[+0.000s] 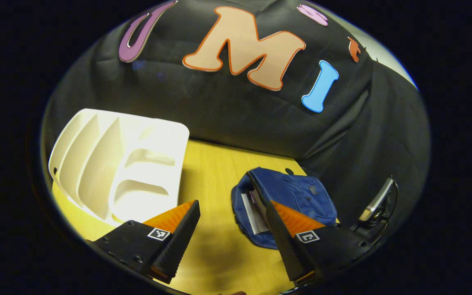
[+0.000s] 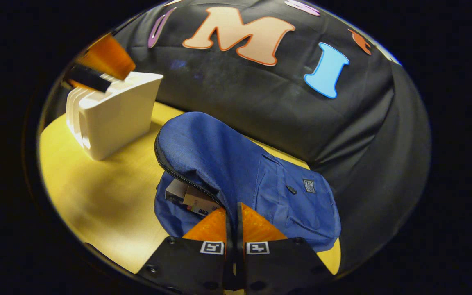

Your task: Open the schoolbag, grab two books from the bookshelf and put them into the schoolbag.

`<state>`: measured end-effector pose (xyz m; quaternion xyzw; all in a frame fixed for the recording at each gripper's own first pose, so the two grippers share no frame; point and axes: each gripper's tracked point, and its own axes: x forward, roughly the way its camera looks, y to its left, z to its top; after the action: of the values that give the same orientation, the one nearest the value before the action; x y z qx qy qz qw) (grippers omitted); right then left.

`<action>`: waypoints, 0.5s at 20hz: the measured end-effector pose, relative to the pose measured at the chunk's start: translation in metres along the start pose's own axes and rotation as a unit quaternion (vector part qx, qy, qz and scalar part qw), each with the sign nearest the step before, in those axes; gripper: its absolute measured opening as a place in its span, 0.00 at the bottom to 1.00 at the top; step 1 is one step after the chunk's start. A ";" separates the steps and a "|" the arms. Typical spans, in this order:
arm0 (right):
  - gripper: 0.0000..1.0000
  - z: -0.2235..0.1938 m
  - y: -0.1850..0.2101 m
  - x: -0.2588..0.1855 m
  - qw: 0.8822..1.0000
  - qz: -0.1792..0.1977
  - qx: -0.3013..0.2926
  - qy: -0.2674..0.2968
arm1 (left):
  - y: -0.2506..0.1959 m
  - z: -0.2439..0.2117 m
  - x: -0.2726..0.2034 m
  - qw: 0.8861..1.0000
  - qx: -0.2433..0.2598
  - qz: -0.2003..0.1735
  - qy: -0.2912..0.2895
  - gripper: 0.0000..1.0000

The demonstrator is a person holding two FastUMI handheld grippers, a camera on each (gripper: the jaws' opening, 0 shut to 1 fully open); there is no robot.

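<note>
The blue schoolbag (image 2: 240, 168) lies on the yellow table, its zipper undone. My right gripper (image 2: 232, 209) is shut on the zipper edge of the bag's flap and holds it raised. Under the flap, books (image 2: 191, 198) lie inside the bag (image 1: 297, 192), and their pale edges (image 1: 254, 215) face my left gripper. My left gripper (image 1: 232, 203) hovers open above the table between the bag and the white bookshelf (image 1: 121, 172), holding nothing. The bookshelf's (image 2: 113, 110) slots look bare. One finger (image 2: 100, 65) of my left gripper shows above the shelf in the right gripper view.
The yellow table (image 1: 215, 176) ends against the black cloth wall behind the bookshelf and bag. A strip of bare wood runs between them. The right gripper's body (image 1: 377, 205) shows at the far right, beyond the bag.
</note>
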<state>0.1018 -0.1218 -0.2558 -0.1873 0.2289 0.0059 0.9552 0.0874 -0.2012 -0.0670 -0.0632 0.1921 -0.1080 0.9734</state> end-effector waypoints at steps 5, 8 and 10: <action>0.22 -0.004 0.013 -0.001 0.999 0.001 -0.039 0.010 | 0.037 0.023 -0.030 0.999 0.013 0.037 -0.022 0.95; 0.33 -0.005 0.018 -0.006 0.999 0.012 -0.036 0.019 | 0.069 0.029 -0.056 0.997 0.001 0.066 -0.029 0.95; 0.61 -0.009 0.022 -0.014 0.999 0.026 -0.019 0.029 | 0.089 0.035 -0.073 0.996 -0.009 0.080 -0.035 0.95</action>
<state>0.0835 -0.1039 -0.2650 -0.1994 0.2611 0.0296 0.9440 0.0519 -0.0950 -0.0234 -0.0603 0.1631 -0.0252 0.9844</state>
